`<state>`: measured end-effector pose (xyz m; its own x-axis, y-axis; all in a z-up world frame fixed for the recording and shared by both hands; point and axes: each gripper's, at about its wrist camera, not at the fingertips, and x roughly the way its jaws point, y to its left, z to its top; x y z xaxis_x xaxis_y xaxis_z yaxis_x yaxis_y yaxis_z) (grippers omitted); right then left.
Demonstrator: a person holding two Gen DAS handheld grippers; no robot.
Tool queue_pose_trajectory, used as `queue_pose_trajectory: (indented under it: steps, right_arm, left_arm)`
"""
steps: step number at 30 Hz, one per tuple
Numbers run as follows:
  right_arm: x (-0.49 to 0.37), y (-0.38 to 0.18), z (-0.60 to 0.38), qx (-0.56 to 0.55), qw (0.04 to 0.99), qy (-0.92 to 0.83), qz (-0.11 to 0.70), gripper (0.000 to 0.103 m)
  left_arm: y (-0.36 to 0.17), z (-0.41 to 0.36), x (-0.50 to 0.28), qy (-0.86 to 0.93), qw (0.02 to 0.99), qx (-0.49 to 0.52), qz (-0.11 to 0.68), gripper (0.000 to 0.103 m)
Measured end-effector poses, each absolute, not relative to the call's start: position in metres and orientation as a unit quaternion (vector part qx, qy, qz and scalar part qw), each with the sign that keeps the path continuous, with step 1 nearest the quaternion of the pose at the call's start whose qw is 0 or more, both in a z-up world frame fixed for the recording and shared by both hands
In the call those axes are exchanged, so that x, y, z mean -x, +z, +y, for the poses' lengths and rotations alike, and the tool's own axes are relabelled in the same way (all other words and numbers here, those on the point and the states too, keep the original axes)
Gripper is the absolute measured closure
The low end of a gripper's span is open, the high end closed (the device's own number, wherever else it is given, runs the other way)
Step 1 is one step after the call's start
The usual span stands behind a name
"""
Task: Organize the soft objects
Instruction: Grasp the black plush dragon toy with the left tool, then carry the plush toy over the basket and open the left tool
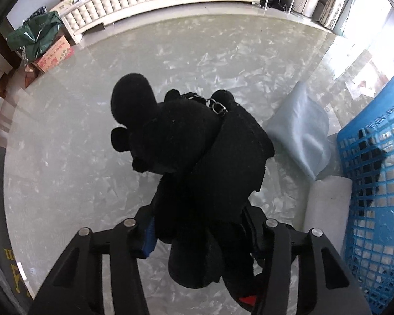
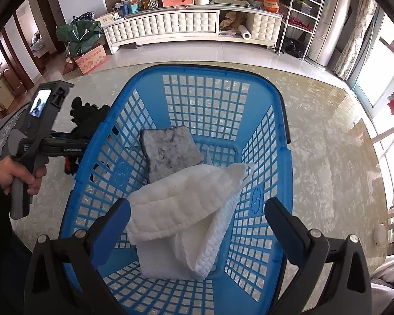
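The left tool (image 1: 197, 236) is clamped on a black plush (image 1: 197, 152), which hangs above the tabletop (image 1: 78, 131), lifted clear of the surface as far as the left wrist view shows. In the right wrist view the same plush (image 2: 89, 120) sits just outside the left wall of the blue basket (image 2: 281, 189), near rim height, with the person's left hand (image 2: 15, 176) gripping the tool's handle.

The right tool (image 2: 197, 220) hovers over the basket with its fingers wide apart and nothing between them. Inside the basket lie a white cloth (image 2: 186, 210), loosely folded, and a grey pad (image 2: 170, 155) behind it, leaning toward the far wall.

The step in hand looks like carrying the plush to the basket. 2 soft things are still out on the tabletop beside the basket: a pale blue cloth (image 1: 299, 126) and a white cloth roll (image 1: 328, 204), the latter touching the basket wall.

The next move probably calls for lifting the plush over the left rim and moving it right, above the open patch of basket floor, then opening the left tool. The plush is bulky and floppy, so its dangling limbs could catch on the rim or the mesh; a higher pass would help. The right tool should stay out of the way.
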<state>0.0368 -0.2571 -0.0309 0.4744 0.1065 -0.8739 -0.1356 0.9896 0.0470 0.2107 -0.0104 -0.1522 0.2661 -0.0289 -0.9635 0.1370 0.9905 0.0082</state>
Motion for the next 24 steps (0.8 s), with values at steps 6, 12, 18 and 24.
queue_pose_trajectory:
  steps: [6, 12, 18, 24]
  right_arm:
    - [-0.037, -0.034, -0.255, 0.023, 0.856, 0.07, 0.511, 0.001]
    - [-0.036, -0.033, -0.256, 0.019, 0.857, 0.071, 0.51, 0.001]
    - [-0.03, -0.025, -0.259, 0.017, 0.863, 0.073, 0.499, 0.001]
    - [-0.021, -0.018, -0.267, 0.014, 0.87, 0.071, 0.488, 0.001]
  left_arm:
    - [-0.12, -0.011, -0.195, -0.071, 0.814, -0.042, 0.575, 0.054]
    - [-0.082, -0.017, -0.174, -0.102, 0.831, -0.035, 0.546, 0.054]
    - [-0.05, -0.028, -0.146, -0.14, 0.842, -0.032, 0.52, 0.054]
    - [-0.024, -0.043, -0.116, -0.168, 0.848, -0.04, 0.5, 0.054]
